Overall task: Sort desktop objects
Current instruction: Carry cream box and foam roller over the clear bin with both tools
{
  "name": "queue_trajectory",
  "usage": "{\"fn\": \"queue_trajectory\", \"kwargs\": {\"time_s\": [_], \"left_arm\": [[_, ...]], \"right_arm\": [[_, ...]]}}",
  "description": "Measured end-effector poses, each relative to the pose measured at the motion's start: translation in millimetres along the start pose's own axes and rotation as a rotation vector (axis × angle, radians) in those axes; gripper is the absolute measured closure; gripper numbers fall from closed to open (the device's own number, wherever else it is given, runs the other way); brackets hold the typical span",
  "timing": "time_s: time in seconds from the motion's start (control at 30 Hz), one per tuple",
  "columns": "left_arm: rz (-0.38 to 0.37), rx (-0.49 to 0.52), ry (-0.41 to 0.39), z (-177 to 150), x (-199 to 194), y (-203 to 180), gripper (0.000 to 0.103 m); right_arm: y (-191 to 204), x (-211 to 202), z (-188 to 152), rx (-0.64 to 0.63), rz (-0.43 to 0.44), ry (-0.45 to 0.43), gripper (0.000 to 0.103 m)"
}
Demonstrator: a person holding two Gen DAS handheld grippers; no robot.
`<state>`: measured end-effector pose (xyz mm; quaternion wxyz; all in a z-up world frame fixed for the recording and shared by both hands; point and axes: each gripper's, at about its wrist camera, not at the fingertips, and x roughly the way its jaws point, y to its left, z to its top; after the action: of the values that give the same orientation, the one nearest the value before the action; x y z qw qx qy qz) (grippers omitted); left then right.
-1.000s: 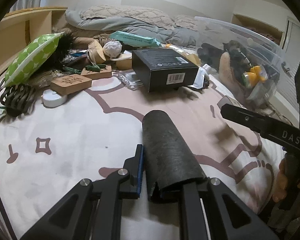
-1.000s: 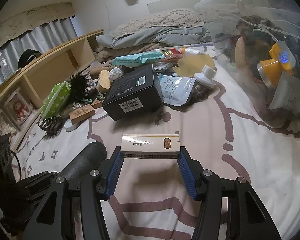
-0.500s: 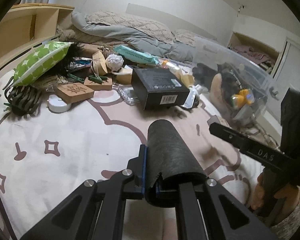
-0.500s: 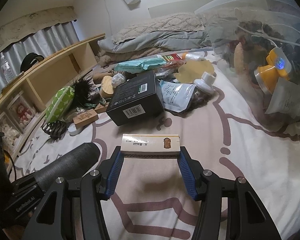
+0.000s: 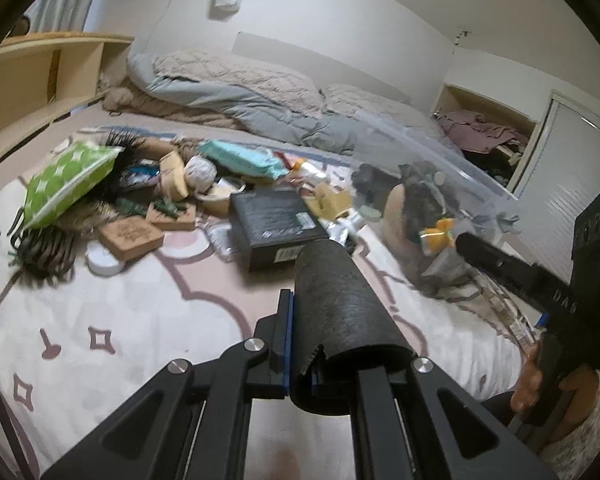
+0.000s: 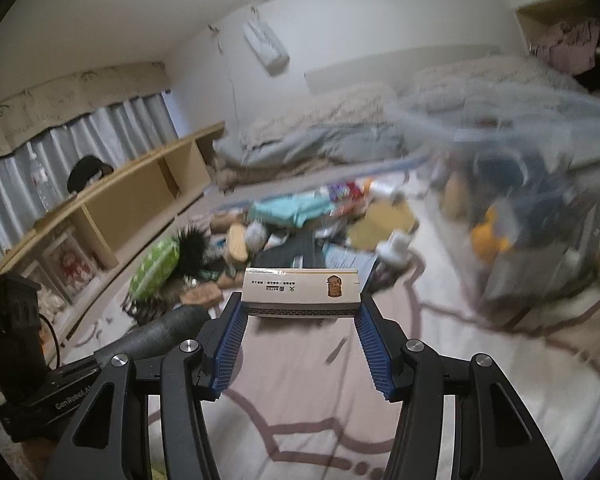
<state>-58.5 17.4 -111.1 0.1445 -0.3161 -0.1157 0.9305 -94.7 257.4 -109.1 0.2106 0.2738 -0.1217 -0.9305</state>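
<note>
My left gripper (image 5: 300, 340) is shut on the wall of a dark grey foam tube (image 5: 336, 304), which sticks forward above the bedspread. The tube (image 6: 160, 332) also shows low on the left in the right wrist view. My right gripper (image 6: 300, 312) is shut on a white matchbox (image 6: 300, 294), held crosswise between the blue pads, clear of the bed. Seen from the left wrist, the right gripper (image 5: 520, 276) hangs at the right edge with a hand below it. A clear plastic bin (image 5: 460, 168) holding several items stands to the right.
A heap of loose things lies mid-bed: a black box (image 5: 276, 224), a green dotted pouch (image 5: 68, 176), cork blocks (image 5: 130, 236), a white round disc (image 5: 104, 264), a dark hair claw (image 5: 44, 248) and a teal packet (image 5: 240, 160). Wooden shelves (image 6: 140, 192) run along the left; bedding is piled behind.
Both grippers have risen off the bedspread with their objects, and both views now look further up the room. The left jaws pinched the tube tighter.
</note>
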Motion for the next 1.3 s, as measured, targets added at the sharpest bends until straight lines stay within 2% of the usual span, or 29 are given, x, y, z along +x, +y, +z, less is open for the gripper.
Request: {"fn": "queue_trajectory", "kwargs": {"time_s": [0.2,0.43,0.53,0.7,1.0,1.07,1.13,1.17,1.2,1.27,1.3], "left_arm": [[-0.045,0.002,-0.027,17.5,-5.9,-10.8,0.096],[-0.082,0.003,-0.055,38.3,-3.5,-20.9,0.096],[-0.100,0.012,-0.060,46.4,0.8,-28.4,0.096],[-0.134,0.034,-0.068,60.6,8.3,-45.5,0.096],[-0.168,0.108,-0.063,82.3,20.1,-75.5,0.096],[-0.177,0.112,-0.064,86.6,22.8,-81.5,0.096],[-0.188,0.113,-0.065,92.0,26.6,-88.4,0.096],[-0.194,0.112,-0.065,94.5,29.1,-91.8,0.096],[-0.201,0.113,-0.065,97.6,31.7,-96.7,0.096],[-0.213,0.116,-0.067,102.5,35.2,-105.6,0.096],[-0.220,0.117,-0.067,105.0,37.1,-110.7,0.096]], "right_arm": [[-22.0,-29.9,38.2,-0.013,-0.022,-0.032,0.048],[-46.7,-58.2,101.4,-0.114,-0.143,-0.108,0.047],[-59.1,-51.0,124.4,-0.131,-0.183,-0.093,0.048],[-80.9,-21.7,152.9,-0.121,-0.220,-0.002,0.047],[-147.8,55.7,182.9,-0.001,-0.289,0.295,0.047],[-156.1,62.9,180.5,0.016,-0.295,0.331,0.047],[-161.9,63.0,180.5,0.033,-0.303,0.330,0.047],[-165.5,63.3,180.2,0.049,-0.309,0.326,0.043],[-170.1,60.9,178.5,0.073,-0.309,0.312,0.029],[-174.0,56.2,178.7,0.096,-0.301,0.272,0.006],[-175.0,53.5,178.8,0.098,-0.289,0.254,0.006]]}}
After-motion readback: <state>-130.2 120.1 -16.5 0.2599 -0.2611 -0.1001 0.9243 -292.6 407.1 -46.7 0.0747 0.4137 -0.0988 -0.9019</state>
